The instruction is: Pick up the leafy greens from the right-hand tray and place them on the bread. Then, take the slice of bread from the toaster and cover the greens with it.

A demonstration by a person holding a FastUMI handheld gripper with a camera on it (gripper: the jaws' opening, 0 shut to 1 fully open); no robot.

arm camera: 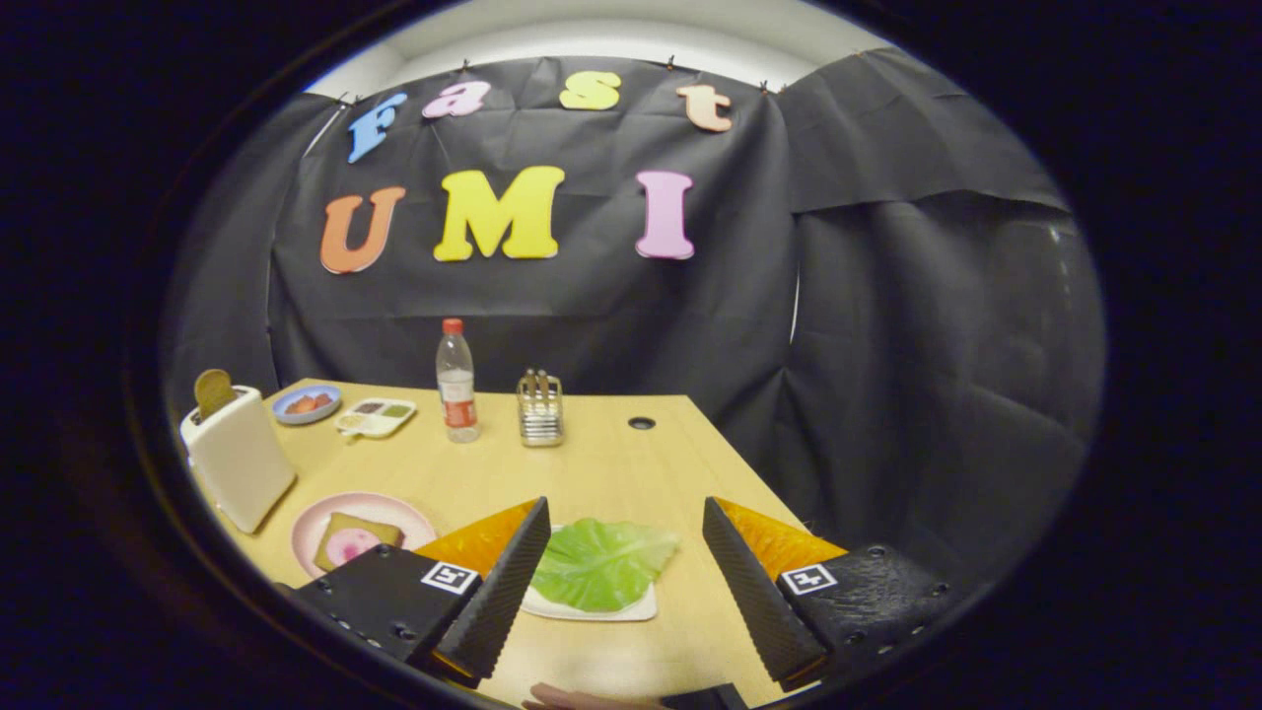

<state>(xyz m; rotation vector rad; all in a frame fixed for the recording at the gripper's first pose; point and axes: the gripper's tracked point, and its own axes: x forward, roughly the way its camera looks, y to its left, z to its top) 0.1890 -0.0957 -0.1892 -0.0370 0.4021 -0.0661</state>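
The gripper hangs above the near part of the light wooden table, its two fingers spread wide apart and holding nothing. Between those fingers, lying down on the table, there's the flat green lettuce leaf on its small white square tray; the left finger overlaps the tray's left edge in the view, while the right finger stands clear of the leaf with bare tabletop between them.

Off beyond the left finger sits the round pink plate, and on it a tan slice of bread topped with a pink round slice (ham, by the look of it). Further left, the white boxy toaster stands near the table's left edge, a brown slice of toast poking upright out of its slot.

At the back of the table: a small blue bowl with red pieces in it, just beside it a pale divided dish with dark and green fillings, then a clear plastic bottle with a red cap standing upright, and next to that a metal wire rack. A dark round hole marks the tabletop to the right of the rack.

Down at the very near edge, a bit of a person's hand shows.
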